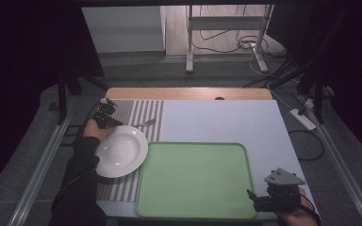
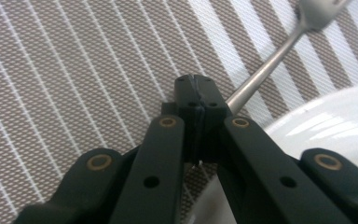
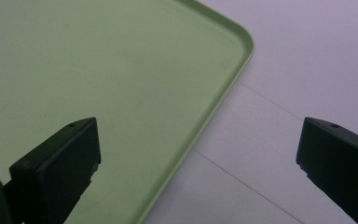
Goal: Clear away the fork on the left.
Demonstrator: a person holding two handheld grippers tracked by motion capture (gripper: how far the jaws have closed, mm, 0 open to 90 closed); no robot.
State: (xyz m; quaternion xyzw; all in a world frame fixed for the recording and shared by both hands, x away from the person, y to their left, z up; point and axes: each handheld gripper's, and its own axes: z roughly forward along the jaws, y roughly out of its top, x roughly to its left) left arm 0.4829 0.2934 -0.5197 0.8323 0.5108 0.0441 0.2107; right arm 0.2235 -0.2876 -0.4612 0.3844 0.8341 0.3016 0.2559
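High view: plate (image 1: 120, 150) on striped mat (image 1: 139, 113), tray (image 1: 195, 181) at its 3 o'clock.
Left gripper view: left gripper (image 2: 199, 93) jaws together beside fork (image 2: 279, 51).
Right gripper view: right gripper (image 3: 198, 154) jaws apart, straddling tray rim.

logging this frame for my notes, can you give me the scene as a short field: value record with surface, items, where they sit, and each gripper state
surface: white table top with a brown-and-white striped woven placemat at its left
plate: round white ceramic plate on the placemat, touching the tray's left edge
tray: empty pale green plastic tray, rounded corners, centre of table
fork: silver metal fork lying on the placemat beyond the plate
left gripper: jaws shut, tips at the fork's handle; a grip on it cannot be confirmed
right gripper: jaws wide open, holding nothing, over the tray's right edge
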